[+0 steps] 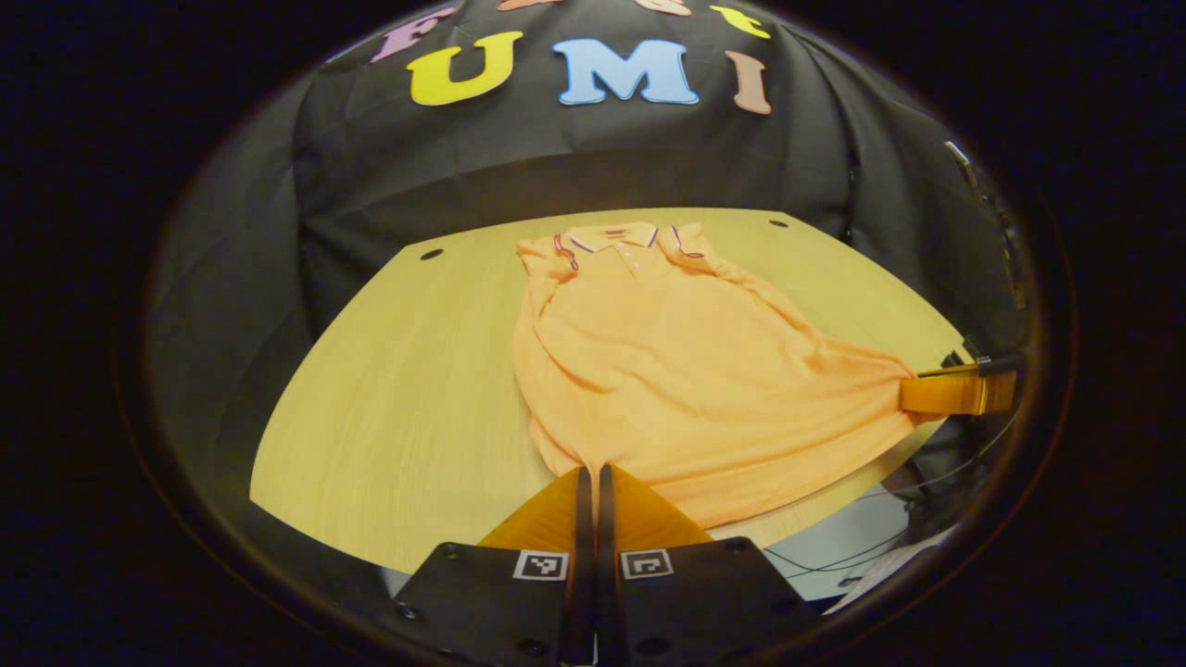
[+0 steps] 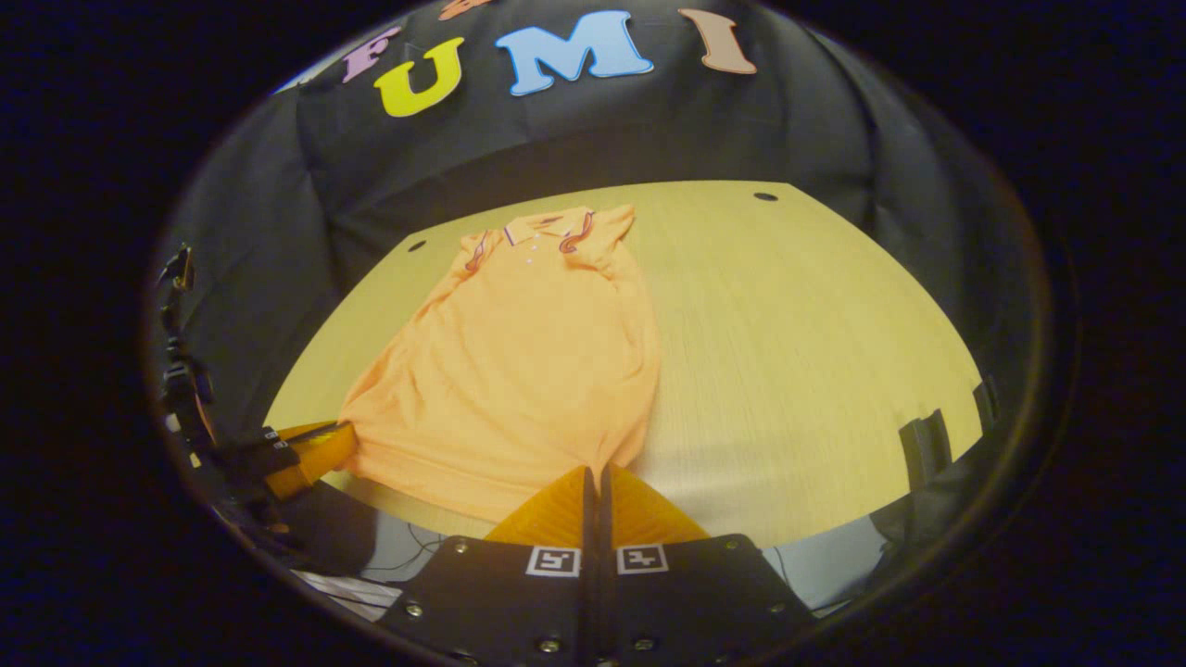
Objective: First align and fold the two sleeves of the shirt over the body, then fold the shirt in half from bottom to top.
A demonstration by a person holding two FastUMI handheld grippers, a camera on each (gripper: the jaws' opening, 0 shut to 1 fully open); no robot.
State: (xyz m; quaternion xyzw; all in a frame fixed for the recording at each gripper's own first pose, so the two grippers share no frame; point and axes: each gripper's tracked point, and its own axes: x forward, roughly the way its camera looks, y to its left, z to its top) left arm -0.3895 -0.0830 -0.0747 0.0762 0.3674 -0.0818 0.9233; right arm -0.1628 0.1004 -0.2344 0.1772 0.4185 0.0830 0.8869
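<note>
At the hem, left jaws: the left gripper point(image 1: 593, 474) is clenched on the near-left bottom corner of the orange short-sleeved polo shirt point(image 1: 667, 361).
Right jaws: the right gripper point(image 2: 594, 472) pinches the other bottom corner.
Why held so: both hem corners gripped suit carrying the bottom up toward the collar point(image 1: 616, 239); the sleeves look already folded in.
Shirt: flat on the pale wooden table point(image 2: 797, 315), collar far.
Writing: none readable on the shirt.
</note>
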